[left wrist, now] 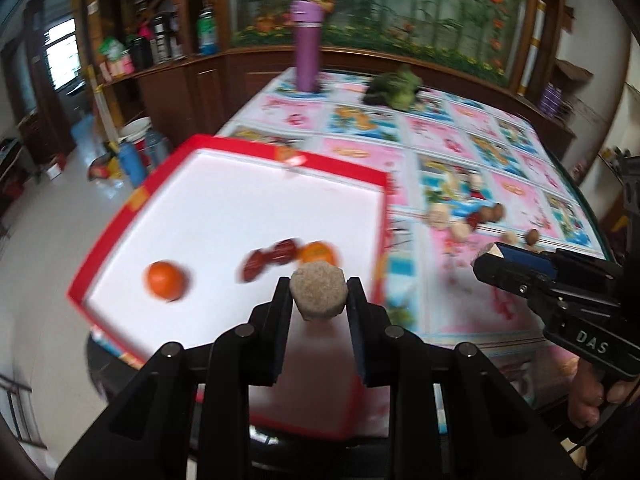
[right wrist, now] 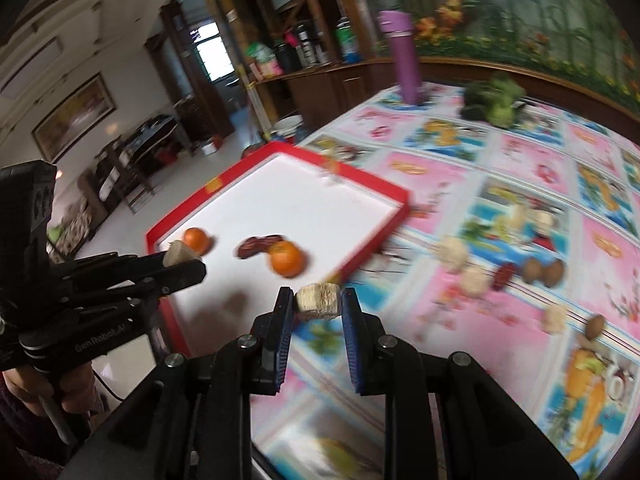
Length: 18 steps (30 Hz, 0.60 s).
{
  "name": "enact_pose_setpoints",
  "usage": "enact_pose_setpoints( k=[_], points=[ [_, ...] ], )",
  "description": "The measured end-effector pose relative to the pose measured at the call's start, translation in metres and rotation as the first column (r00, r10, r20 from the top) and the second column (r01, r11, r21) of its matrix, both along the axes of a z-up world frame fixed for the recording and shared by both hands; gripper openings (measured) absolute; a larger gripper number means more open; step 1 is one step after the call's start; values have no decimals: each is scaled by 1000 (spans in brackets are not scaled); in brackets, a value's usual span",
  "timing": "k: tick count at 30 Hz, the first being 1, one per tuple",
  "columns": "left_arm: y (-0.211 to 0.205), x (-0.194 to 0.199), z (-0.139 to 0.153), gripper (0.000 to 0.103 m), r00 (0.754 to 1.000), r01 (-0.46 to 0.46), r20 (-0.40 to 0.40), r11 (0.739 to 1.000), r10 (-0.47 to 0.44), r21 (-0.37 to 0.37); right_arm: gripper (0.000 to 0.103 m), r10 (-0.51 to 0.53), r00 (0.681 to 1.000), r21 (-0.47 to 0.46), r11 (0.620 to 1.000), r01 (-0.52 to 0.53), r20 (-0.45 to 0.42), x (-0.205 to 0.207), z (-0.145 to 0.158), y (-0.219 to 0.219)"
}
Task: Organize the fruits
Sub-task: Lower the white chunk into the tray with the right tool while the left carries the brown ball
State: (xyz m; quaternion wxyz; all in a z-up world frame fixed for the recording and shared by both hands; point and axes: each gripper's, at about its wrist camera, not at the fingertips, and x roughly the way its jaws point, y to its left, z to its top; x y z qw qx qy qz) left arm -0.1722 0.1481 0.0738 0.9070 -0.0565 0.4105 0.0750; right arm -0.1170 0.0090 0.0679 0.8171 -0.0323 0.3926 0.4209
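Both claws carry beige pucks toward the red-rimmed tray (left wrist: 382,216), evidently to join two oranges and dates. Left claw (left wrist: 319,280) grips its puck (left wrist: 319,291) above the tray's 5 o'clock corner; right claw (right wrist: 317,291) clamps another puck (right wrist: 318,302) over the worktop (right wrist: 460,320), short of the rim.

Two oranges (right wrist: 197,239) (right wrist: 286,258), two red dates (right wrist: 258,245), one purple bottle (right wrist: 401,66).

We see a counter (right wrist: 440,184) under a bright picture-print cloth — on it a red-rimmed white tray (right wrist: 400,216), a purple flask (right wrist: 402,62), a green vegetable bunch (right wrist: 494,102) and scattered walnuts (right wrist: 544,272), dates (right wrist: 505,276) and pale lumps (right wrist: 454,254).
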Motion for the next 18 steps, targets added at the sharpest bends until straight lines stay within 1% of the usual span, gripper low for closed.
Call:
enact_pose_setpoints(
  k=[5,8,13,18],
  points=[
    [29,-15,-8,29,999,-49,-17,999,49,-7,23,71,997,-10,997,-71,-16,-6,-3,36],
    [43,-17,-14,29,998,-66,-25,998,65,-25,23,93,994,-43,994,-96,-57,-2,-15,56],
    [55,-10,-27,29,996,-68,-67,997,65,-43,23,38,993,-97,994,-49,-109,17,-35,69],
    [55,5,-37,29,994,-49,-103,998,46,-27,23,24,993,-133,990,-39,-115,27,-42,76]
  ],
)
